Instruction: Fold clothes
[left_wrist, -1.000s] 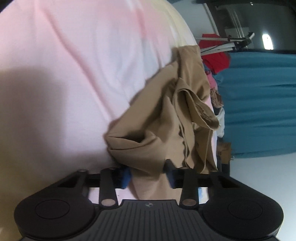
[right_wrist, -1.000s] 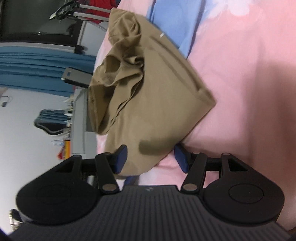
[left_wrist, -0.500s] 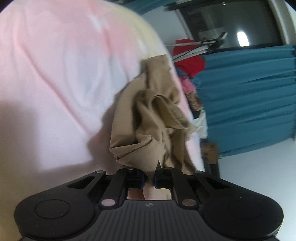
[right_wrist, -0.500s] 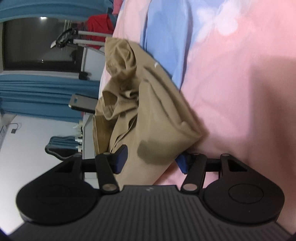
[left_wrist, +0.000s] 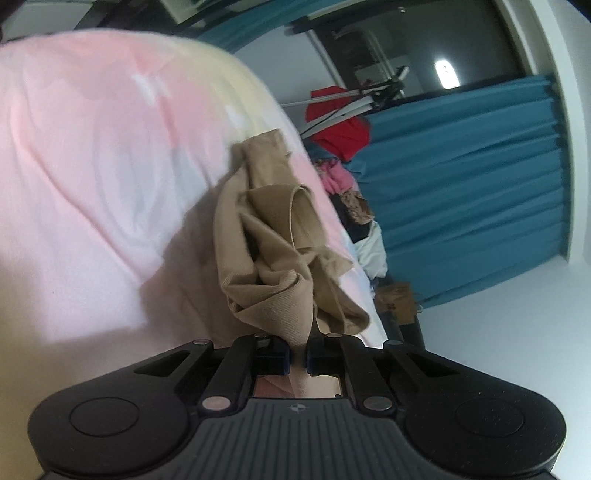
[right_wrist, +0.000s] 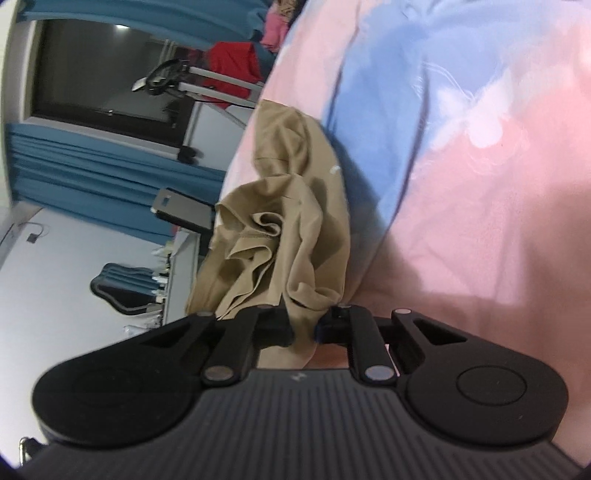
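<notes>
Bunching tan garment between gripper fingers

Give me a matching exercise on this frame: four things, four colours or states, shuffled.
Things:
1. left tool
2. garment
3. curtain
4. bedsheet

States:
A. pink with a blue patch
B. tan, bunched up
C. shut on fabric
D. teal, pleated

Pairs: 1-C, 2-B, 3-D, 4-A. The right tool also matches C.
</notes>
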